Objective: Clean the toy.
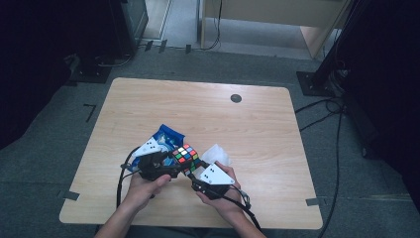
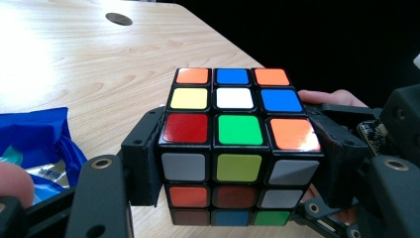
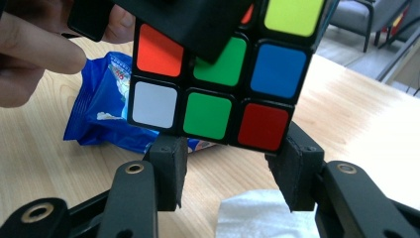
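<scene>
Multicoloured squares cover the puzzle cube (image 1: pixel 185 155), which is held above the wooden table (image 1: pixel 257 124) near its front edge, between the two grippers. The left gripper (image 2: pixel 237 163) has its black jaws pressed against the cube's two opposite sides, clamping it; the upper face shows orange, blue, yellow, white, red and green squares. The right gripper (image 3: pixel 230 171) sits just under the cube's lower edge, its jaws spread apart to about the cube's width, and whether the pads touch it I cannot tell. A blue snack packet (image 1: pixel 166 136) lies on the table just behind the left gripper, and a white tissue (image 1: pixel 217 153) lies beside the right gripper.
</scene>
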